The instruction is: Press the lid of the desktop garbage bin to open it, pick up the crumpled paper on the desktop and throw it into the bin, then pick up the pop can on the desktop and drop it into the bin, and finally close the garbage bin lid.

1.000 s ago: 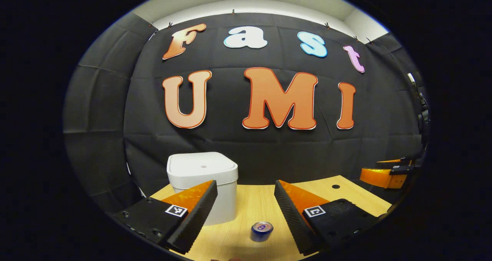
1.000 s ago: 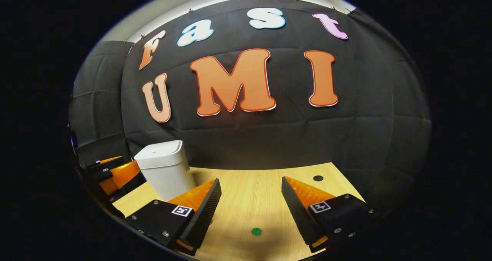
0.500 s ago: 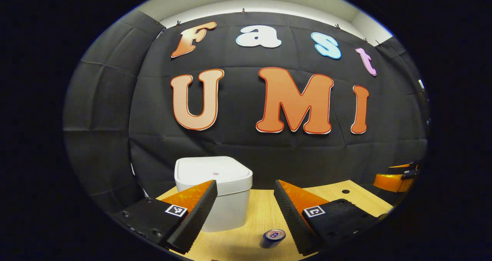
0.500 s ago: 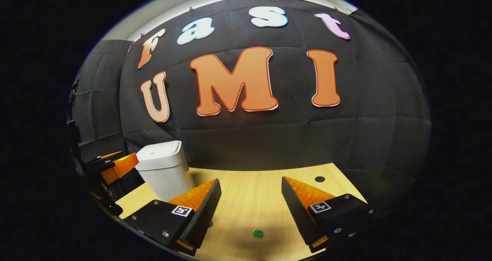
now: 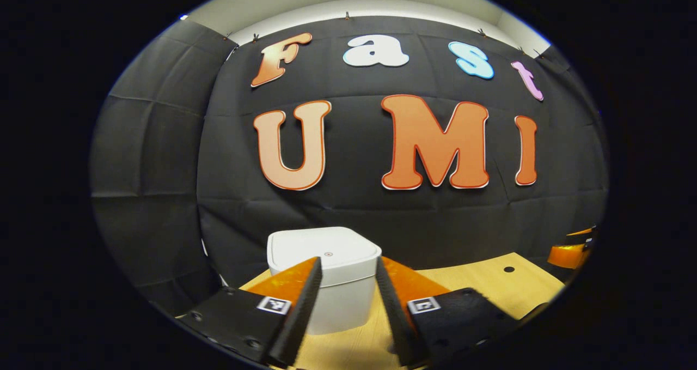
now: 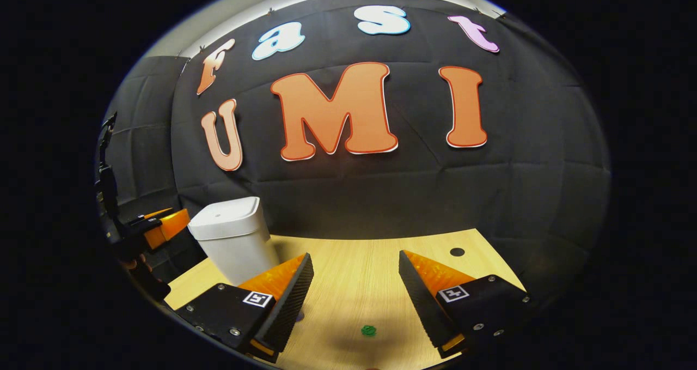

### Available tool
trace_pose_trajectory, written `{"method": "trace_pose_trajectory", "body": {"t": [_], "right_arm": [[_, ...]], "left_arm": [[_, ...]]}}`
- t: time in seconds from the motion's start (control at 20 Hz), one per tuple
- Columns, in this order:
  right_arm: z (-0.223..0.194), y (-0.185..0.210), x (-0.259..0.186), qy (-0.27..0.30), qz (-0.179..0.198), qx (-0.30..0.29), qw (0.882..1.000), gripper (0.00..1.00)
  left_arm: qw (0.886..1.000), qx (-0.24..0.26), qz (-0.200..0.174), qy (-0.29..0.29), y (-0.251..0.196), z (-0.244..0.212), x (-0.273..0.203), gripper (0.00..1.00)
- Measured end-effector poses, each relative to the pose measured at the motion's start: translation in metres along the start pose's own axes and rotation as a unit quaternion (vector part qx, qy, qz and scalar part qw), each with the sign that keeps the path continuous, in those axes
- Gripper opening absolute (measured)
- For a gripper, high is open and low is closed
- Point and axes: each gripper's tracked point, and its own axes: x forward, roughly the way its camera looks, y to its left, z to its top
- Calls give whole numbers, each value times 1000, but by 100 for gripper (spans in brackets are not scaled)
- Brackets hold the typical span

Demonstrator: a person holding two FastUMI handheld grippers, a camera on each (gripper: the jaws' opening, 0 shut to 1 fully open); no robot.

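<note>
**Bin shut, both tongs hovering over the worktop**

From my seat the white bin [image 5: 324, 274] stands upright on the wooden worktop [image 5: 479, 283], near the back edge and close to the black cloth wall. Its lid [image 5: 322, 248] lies flat and closed, so I cannot see whether anything is inside. In the right gripper view the same bin [image 6: 235, 238] sits toward the left side of the worktop [image 6: 359, 272], lid down there too.

My left tongs [image 5: 343, 274] point straight at the bin, their two fingers narrowed but apart, with a gap between them through which the bin's front wall shows. They grasp nothing, and I cannot tell whether the tips touch the bin. Seen from the right gripper view, the left tongs [image 6: 163, 228] hang just beside the bin, on its left.

My right tongs [image 6: 354, 272] are spread wide and empty above the bare wood. A small green object [image 6: 368, 331] lies on the worktop between and below their fingers, not touched by either. It is too small for me to say what it is.

A dark round hole [image 6: 457, 252] marks the worktop toward its far right corner. In the left gripper view the right tongs [image 5: 572, 250] show at the right edge.
</note>
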Motion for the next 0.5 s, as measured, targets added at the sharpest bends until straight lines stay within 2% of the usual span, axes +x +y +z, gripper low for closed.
{"method": "trace_pose_trajectory", "body": {"t": [0.05,0.1,0.15,0.25,0.4,0.5], "right_arm": [[2,1,-1,-1,2,1,1000,94],[2,2,-1,-2,5,3,1000,94],[2,3,-2,-3,6,4,1000,94],[0,1,-2,-1,5,0,1000,95],[0,-1,-4,0,1,0,1000,94],[0,-5,-4,0,-5,3,1000,94]], "left_arm": [[1000,-5,-5,10,-1,-5,3,46],[1000,-8,-4,18,1,-6,5,40],[1000,-11,17,19,9,-8,11,26],[999,-12,24,24,16,-9,22,3],[1000,-17,6,18,12,-3,39,0],[999,-25,13,20,21,-1,52,0]]}}
